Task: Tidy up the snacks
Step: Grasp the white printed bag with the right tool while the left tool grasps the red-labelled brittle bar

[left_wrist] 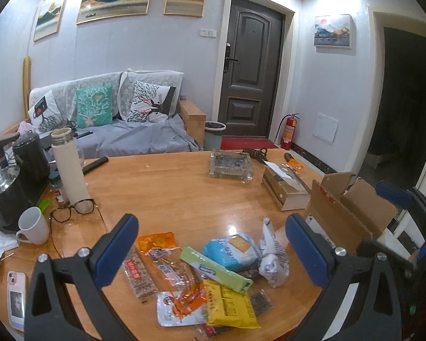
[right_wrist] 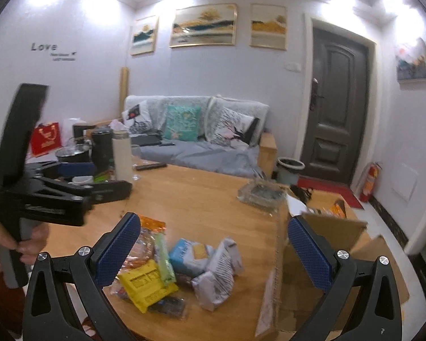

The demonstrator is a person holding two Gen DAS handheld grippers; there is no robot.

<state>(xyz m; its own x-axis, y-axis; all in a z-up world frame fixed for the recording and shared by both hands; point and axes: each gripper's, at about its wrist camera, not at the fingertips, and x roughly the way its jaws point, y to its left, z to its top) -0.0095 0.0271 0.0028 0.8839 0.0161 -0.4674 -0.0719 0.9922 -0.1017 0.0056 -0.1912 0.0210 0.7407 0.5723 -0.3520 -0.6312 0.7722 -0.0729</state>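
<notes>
A: Any writing you can make out?

B: On the wall in the right wrist view, "Love" [right_wrist: 44,47] in dark letters; the smaller lines under it are too blurred. The snack packets carry print, but none of it reads clearly.

A: Where are the snacks?

B: In a loose heap near the front edge of the wooden table [left_wrist: 170,187]. There is a yellow packet [left_wrist: 231,305], a long green packet [left_wrist: 215,270] lying diagonally with its long axis running from front right to back left, a light blue cracker packet [left_wrist: 233,248], a crumpled white packet [left_wrist: 272,258] and an orange packet [left_wrist: 156,240].

A: Containers?

B: An open cardboard box [left_wrist: 346,213] stands at the right edge of the table, flaps up; its inside is not visible. Behind it lies a tissue box [left_wrist: 284,187] with a white tissue sticking out, and further back a glass ashtray [left_wrist: 231,164] with dark contents. A white mug [left_wrist: 32,226] sits at the left edge beside a pair of glasses [left_wrist: 72,210].

A: The grippers?

B: The left gripper [left_wrist: 210,236] has its blue pads spread wide above the heap, holding nothing. The right gripper [right_wrist: 213,240] is likewise spread wide and empty, between heap and box.
</notes>
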